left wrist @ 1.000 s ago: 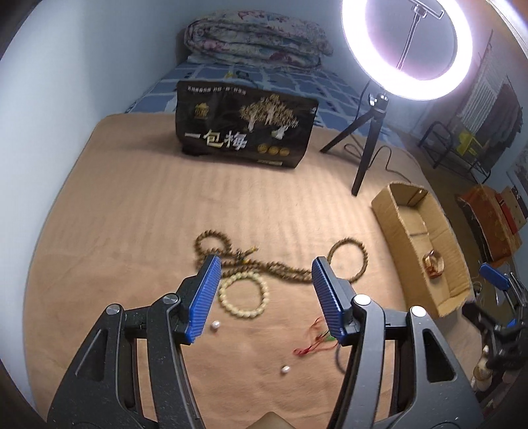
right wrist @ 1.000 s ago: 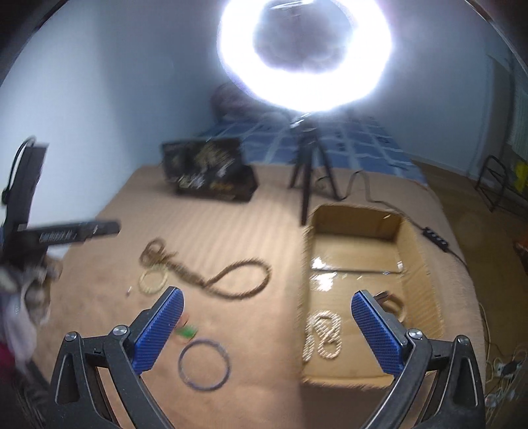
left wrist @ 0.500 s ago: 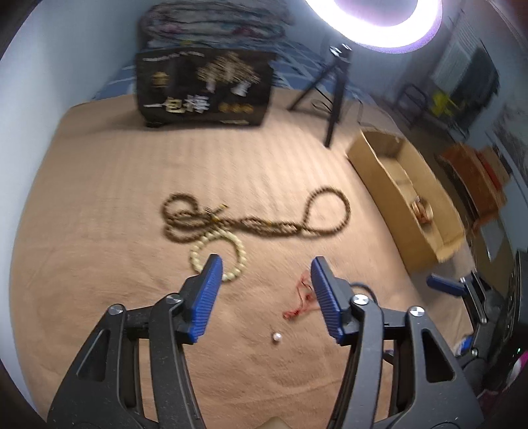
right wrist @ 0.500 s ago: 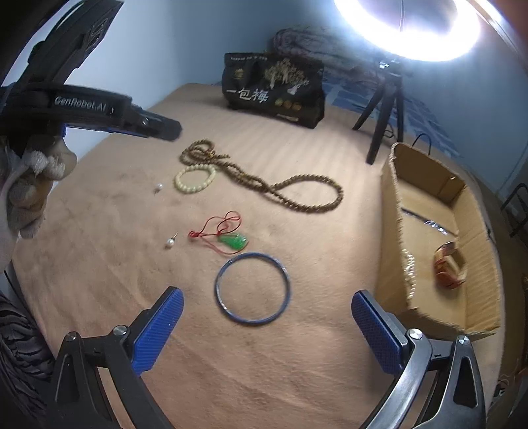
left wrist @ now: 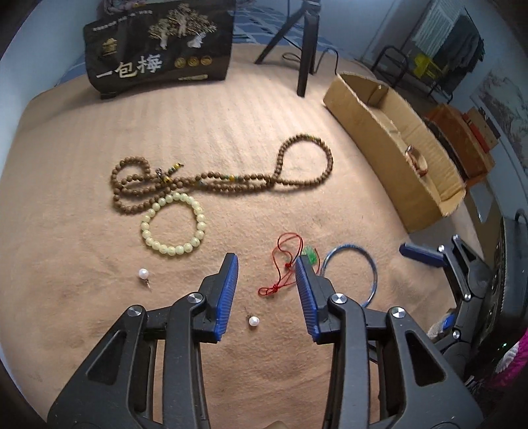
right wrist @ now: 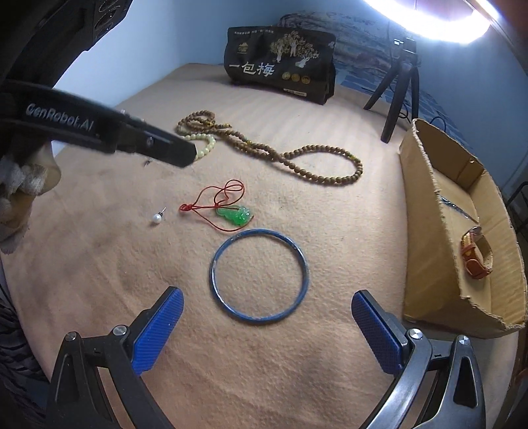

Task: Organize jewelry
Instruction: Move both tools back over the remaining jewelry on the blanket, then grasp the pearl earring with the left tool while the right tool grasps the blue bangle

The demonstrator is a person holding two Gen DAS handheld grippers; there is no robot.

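Blue thin metal bangle [right wrist: 259,276] lies flat on tan blanket [right wrist: 99,264]; my spread, empty right gripper [right wrist: 267,333] may skid over it, left gripper [left wrist: 266,293] likewise spread, empty.

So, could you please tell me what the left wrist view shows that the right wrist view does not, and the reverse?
Only the left wrist view shows the second pearl earring whole and the pale bead bracelet unobstructed. Only the right wrist view shows the green pendant clearly and the ring light. Both show the blue bangle, brown bead necklace, cardboard box and black bag.
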